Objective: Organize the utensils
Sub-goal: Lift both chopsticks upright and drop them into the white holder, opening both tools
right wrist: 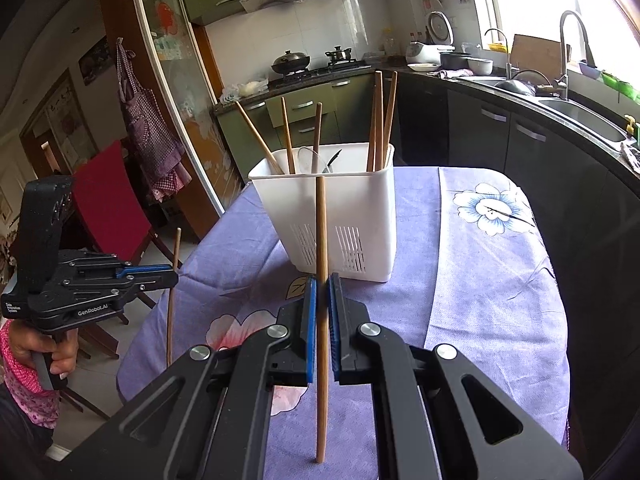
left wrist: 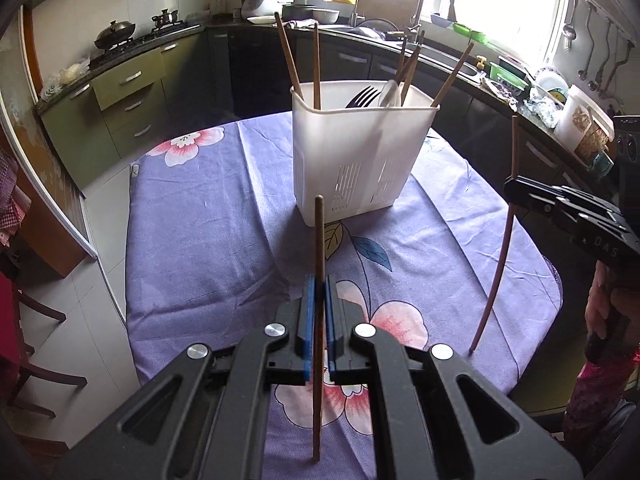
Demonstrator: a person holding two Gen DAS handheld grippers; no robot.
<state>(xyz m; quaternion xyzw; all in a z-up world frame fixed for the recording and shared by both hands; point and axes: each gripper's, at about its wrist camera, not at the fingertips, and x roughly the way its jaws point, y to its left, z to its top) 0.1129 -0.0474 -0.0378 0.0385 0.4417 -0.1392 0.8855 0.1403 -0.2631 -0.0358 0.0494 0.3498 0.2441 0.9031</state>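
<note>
A white plastic utensil holder (left wrist: pixel 360 152) stands on the table with several wooden chopsticks, a dark fork and a white spoon in it; it also shows in the right wrist view (right wrist: pixel 332 216). My left gripper (left wrist: pixel 319 300) is shut on a brown chopstick (left wrist: pixel 319 240), held upright in front of the holder. My right gripper (right wrist: pixel 322 304) is shut on a lighter wooden chopstick (right wrist: pixel 321 232), also upright. The right gripper (left wrist: pixel 516 188) and its chopstick (left wrist: pixel 502 248) show at the right of the left wrist view. The left gripper (right wrist: pixel 174 274) and its chopstick (right wrist: pixel 173 312) show at the left of the right wrist view.
The table carries a purple flowered cloth (left wrist: pixel 208 232). Kitchen counters with a sink (right wrist: pixel 576 116), a stove (right wrist: pixel 316 70) and dishes run behind it. A red-backed chair (right wrist: pixel 108 204) stands at the table's left side.
</note>
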